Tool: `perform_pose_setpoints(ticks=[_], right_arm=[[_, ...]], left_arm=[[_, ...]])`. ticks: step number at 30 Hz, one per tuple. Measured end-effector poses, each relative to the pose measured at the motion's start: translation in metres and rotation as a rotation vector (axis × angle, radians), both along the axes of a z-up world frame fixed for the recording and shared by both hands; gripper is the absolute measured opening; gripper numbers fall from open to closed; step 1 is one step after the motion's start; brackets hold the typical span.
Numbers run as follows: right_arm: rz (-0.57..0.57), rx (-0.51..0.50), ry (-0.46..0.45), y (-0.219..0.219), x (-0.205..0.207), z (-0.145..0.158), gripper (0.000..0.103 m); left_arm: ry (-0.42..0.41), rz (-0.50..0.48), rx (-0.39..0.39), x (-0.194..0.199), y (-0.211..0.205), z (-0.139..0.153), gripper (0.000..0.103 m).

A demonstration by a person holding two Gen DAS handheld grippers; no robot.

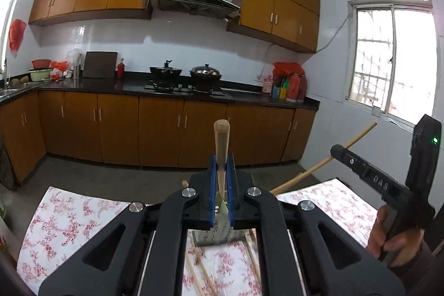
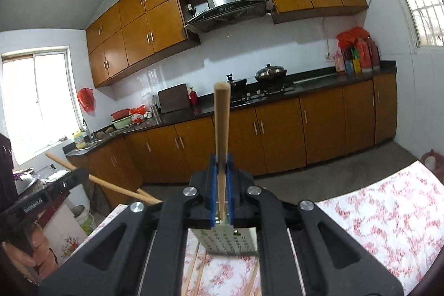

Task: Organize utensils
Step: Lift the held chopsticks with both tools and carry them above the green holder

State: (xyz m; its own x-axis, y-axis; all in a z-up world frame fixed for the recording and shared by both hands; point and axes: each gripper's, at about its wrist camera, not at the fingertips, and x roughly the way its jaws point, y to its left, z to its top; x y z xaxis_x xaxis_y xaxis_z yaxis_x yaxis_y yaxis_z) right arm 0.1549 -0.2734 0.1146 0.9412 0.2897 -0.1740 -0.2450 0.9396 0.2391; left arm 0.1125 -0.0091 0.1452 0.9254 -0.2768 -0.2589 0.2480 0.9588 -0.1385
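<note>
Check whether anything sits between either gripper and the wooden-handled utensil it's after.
Nothing does. The left gripper is shut on one wooden-handled spatula, the right gripper on a second spatula. Loose chopsticks lie on the floral cloth below them.

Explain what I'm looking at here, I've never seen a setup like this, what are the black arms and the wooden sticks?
No robot here: a person holds a hand-held gripper in each hand, each with a fisheye camera looking along its fingers. One picture is from the left gripper, the other from the right gripper. Each is shut on a wooden-handled spatula, handle pointing toward the kitchen counter. The person's right hand shows in the left view. Below lies a floral tablecloth with loose chopsticks on it.
</note>
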Motion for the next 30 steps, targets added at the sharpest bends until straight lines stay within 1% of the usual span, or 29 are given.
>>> perform_pose_setpoints(ticks=[2,4,8,12,19,22,24,28,30], right_arm=[[-0.017,-0.026,0.003,0.005,0.008,-0.003,0.008],[-0.02,-0.04,0.028,0.01,0.02,-0.01,0.008],[-0.023,-0.035,0.083,0.012,0.04,-0.024,0.008],[-0.03,-0.028,0.12,0.012,0.055,-0.034,0.008],[-0.039,-0.042,0.166,0.016,0.073,-0.048,0.008],[-0.045,-0.044,0.166,0.017,0.072,-0.048,0.012],[-0.049,-0.044,0.16,0.016,0.068,-0.048,0.019],[-0.057,-0.039,0.144,0.011,0.057,-0.046,0.024],[-0.066,-0.036,0.131,0.006,0.048,-0.045,0.028]], left_arm=[[0.008,0.02,0.02,0.011,-0.006,-0.004,0.007],[0.047,0.017,0.019,0.021,-0.01,-0.013,0.007],[0.1,0.012,0.009,0.032,-0.008,-0.026,0.007],[0.132,0.019,0.023,0.042,-0.007,-0.034,0.007],[0.198,0.025,0.012,0.059,-0.006,-0.053,0.007],[0.228,0.022,-0.014,0.063,0.0,-0.058,0.007],[0.225,0.025,-0.026,0.059,0.004,-0.059,0.007],[0.212,0.032,-0.045,0.055,0.009,-0.053,0.008],[0.199,0.036,-0.054,0.048,0.014,-0.049,0.008]])
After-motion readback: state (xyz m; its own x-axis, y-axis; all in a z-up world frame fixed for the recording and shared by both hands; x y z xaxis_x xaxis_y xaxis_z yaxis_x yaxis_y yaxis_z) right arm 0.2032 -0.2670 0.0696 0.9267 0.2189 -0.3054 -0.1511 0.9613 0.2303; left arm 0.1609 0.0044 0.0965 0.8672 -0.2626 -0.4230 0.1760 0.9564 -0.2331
